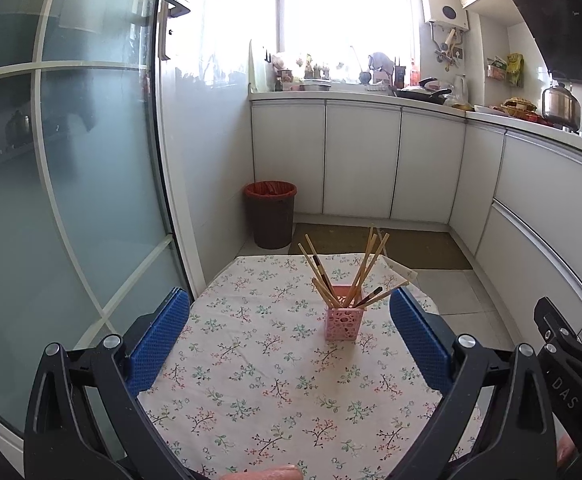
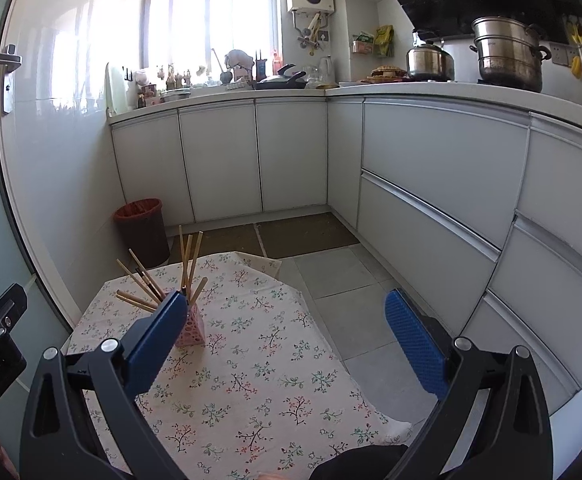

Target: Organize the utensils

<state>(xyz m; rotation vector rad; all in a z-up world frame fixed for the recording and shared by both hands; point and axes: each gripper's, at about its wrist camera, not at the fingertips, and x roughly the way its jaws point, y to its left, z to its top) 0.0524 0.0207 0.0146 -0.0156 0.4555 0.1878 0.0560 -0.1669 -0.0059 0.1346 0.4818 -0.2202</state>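
Left wrist view: your left gripper is spread wide, blue pads well apart, nothing held. The pink holder stands upright on the floral tablecloth, ahead and right of centre between the fingers, touching neither. Chopsticks fan out of it, all inside. Brown bin on the floor, far side.

Right wrist view: your right gripper is also wide open and empty, hovering over the cloth's right edge. Holder sits far left, partly hidden behind the left pad; contact can't be judged.
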